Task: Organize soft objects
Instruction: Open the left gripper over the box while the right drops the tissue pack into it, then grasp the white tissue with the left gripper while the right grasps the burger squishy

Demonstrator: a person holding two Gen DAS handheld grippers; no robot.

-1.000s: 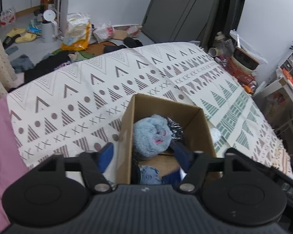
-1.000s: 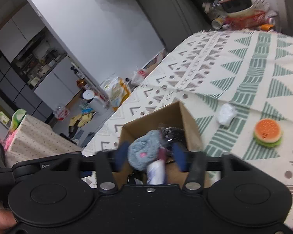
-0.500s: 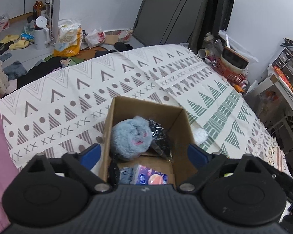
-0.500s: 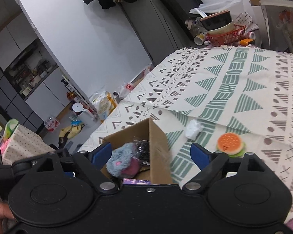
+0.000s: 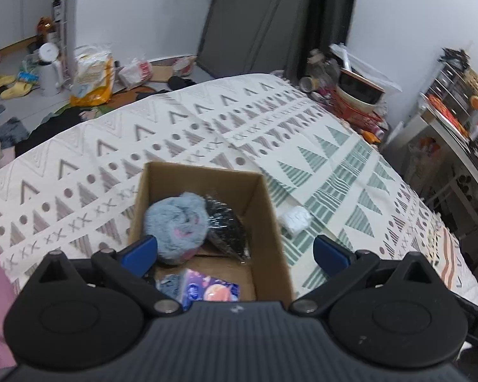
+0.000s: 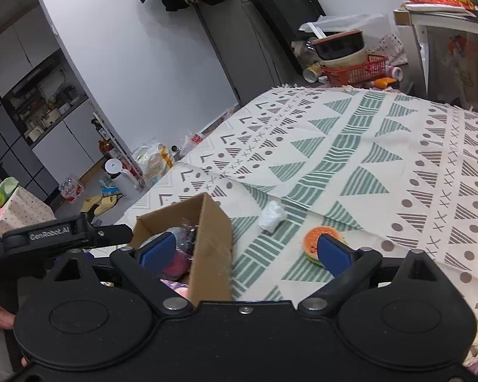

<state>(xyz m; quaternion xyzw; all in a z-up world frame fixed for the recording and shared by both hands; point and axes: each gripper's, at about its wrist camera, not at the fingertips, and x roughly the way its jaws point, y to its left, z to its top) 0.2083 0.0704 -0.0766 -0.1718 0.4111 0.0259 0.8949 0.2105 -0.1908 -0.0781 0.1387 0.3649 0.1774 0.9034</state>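
Both pairs of blue fingers spread wide, just opened, pinching nothing.

Left gripper (image 5: 235, 253) poised over an open cardboard box (image 5: 272, 238) holding a fluffy blue plush (image 5: 175, 222), a crinkly black packet (image 5: 226, 226) and a purple pack (image 5: 210, 291). Right gripper (image 6: 245, 251) straddling the box's right wall, near a burger toy (image 6: 312, 240) and a white wad (image 6: 272, 216). All resting on a bed under a cream patterned cover (image 6: 382, 165). Beyond, a cluttered floor (image 5: 22, 105), white walls, dark cabinets.
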